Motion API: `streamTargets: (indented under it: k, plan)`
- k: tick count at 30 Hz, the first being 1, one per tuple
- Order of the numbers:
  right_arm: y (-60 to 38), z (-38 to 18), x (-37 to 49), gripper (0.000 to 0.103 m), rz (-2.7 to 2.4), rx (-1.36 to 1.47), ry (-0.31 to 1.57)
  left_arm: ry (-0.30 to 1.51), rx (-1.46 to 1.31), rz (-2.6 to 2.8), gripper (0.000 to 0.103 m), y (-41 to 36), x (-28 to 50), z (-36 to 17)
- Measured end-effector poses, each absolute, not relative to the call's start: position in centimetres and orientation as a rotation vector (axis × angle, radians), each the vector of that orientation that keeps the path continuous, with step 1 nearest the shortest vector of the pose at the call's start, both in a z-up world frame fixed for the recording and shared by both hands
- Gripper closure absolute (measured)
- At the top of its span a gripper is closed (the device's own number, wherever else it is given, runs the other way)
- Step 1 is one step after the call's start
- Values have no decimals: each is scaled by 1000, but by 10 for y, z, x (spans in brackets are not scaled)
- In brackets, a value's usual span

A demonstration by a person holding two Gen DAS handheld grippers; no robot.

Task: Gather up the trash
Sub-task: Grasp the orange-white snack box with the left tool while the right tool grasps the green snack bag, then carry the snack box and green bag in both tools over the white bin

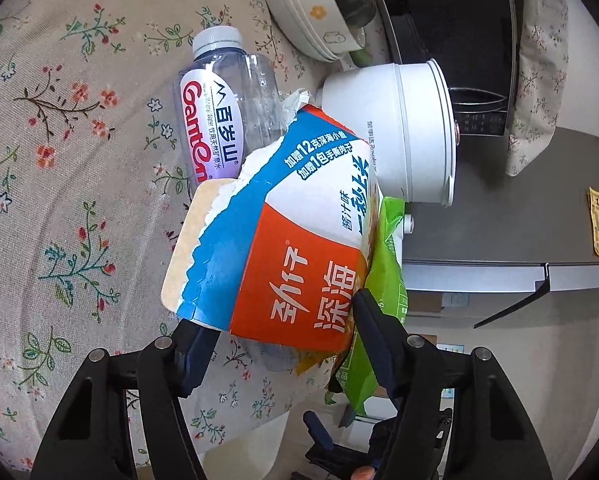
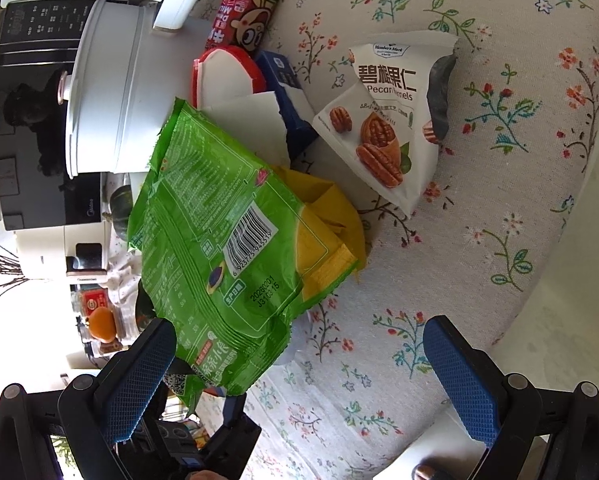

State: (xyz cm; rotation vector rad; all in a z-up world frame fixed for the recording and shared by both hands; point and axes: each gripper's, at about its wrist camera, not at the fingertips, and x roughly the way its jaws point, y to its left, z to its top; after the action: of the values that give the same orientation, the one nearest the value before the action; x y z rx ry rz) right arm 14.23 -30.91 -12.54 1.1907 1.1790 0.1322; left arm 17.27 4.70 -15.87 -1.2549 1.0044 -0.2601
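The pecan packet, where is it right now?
In the right wrist view, the white pecan packet lies on the floral tablecloth, upper right of centre, just right of a dark blue box and above the green wrapper.

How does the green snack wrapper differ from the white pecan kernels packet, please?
The green snack wrapper is bright green and shows its back, with a barcode; the pecan kernels packet is white and shows its front, with pictured nuts. The wrapper lies partly over yellow packaging; the packet lies alone on the floral tablecloth. Both are torn open.
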Motion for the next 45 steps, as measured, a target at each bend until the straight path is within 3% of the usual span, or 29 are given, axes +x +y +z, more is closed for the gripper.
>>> streamTargets:
  k: [2, 4, 19, 26, 36, 42, 45]
  plan:
    - [-309, -124, 142, 0, 133, 1185, 1177, 984, -1240, -248, 49, 50, 171, -157]
    - [-309, -123, 142, 0, 135, 1183, 1175, 966, -1238, -244, 54, 53, 170, -156]
    - [-298, -131, 145, 0, 195, 1203, 1198, 851, -1186, -229, 81, 80, 159, -130]
    - [-264, -153, 139, 0, 248, 1244, 1252, 853, -1183, -227, 82, 82, 159, -127]
    - [-254, -163, 134, 3, 211, 1291, 1173, 858, -1173, -232, 82, 81, 160, -127]
    - [-261, -164, 131, 17, 195, 1300, 1122, 852, -1176, -235, 82, 81, 161, -126]
    - [-258, -158, 132, 32, 203, 1289, 1098, 853, -1176, -238, 82, 81, 161, -127]
